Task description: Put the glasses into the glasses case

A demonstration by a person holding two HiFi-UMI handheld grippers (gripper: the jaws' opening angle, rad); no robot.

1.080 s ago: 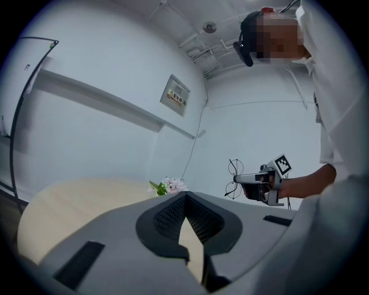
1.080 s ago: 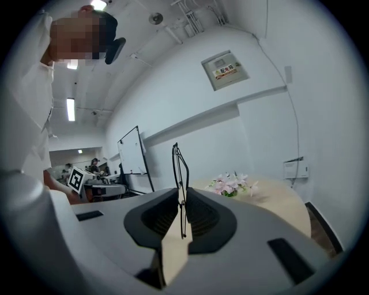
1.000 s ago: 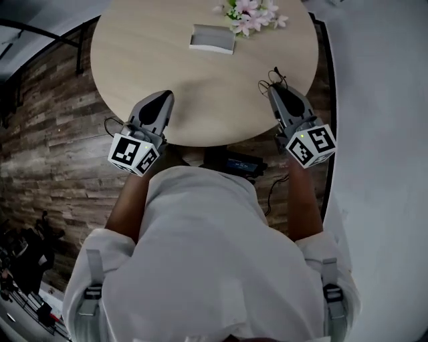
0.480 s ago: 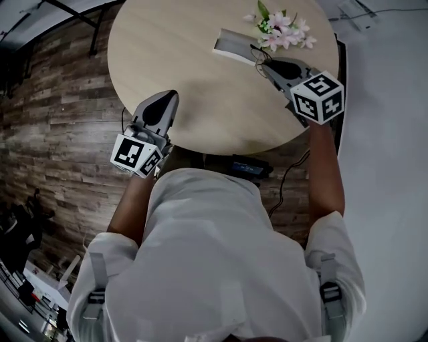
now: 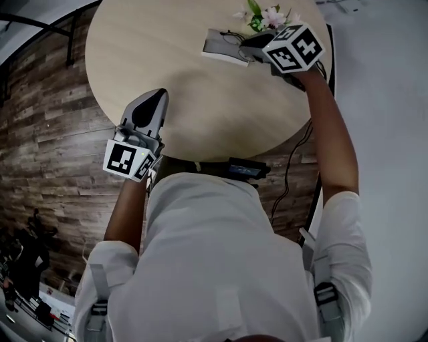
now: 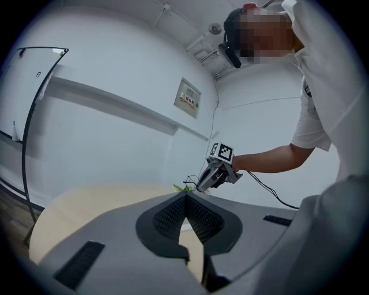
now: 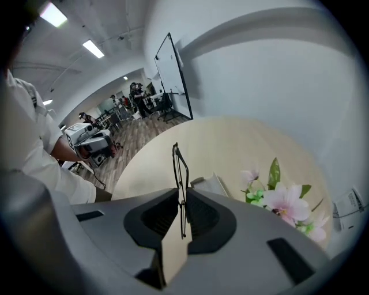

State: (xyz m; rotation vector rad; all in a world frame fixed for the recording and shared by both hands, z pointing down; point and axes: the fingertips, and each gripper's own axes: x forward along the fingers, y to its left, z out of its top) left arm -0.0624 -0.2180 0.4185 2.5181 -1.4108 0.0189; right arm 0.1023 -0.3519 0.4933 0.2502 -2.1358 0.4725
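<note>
**A:** Head view first?

**B:** Looking steeply down on a round pale wooden table (image 5: 167,67). At its far edge, a flat grey rectangular glasses case (image 5: 217,48), just beside a small bunch of pink and white flowers (image 5: 264,17). Reaching over the case, the right gripper (image 5: 249,43), with thin black wire-framed glasses (image 5: 231,37) at its tip. Just above the case or touching it; impossible to say which. At the near edge, well apart from all that, the left gripper (image 5: 158,95), idle.

**A:** And along the left gripper?

**B:** Jaws pressed together, nothing between them. Beyond, the right gripper (image 6: 214,174) held low over the table.

**A:** Along the right gripper?

**B:** Jaws pinching the glasses (image 7: 177,164) by the frame, edge-on and upright. Just beyond the tips, the glasses case (image 7: 209,184); to its right, the flowers (image 7: 281,200).

**A:** How far along?

**B:** By the look of it, about midway: glasses in the grip and at the case, not yet inside. Left to do: lowering them in, letting go, perhaps closing up. Unclear whether the case lies open or shut.
</note>
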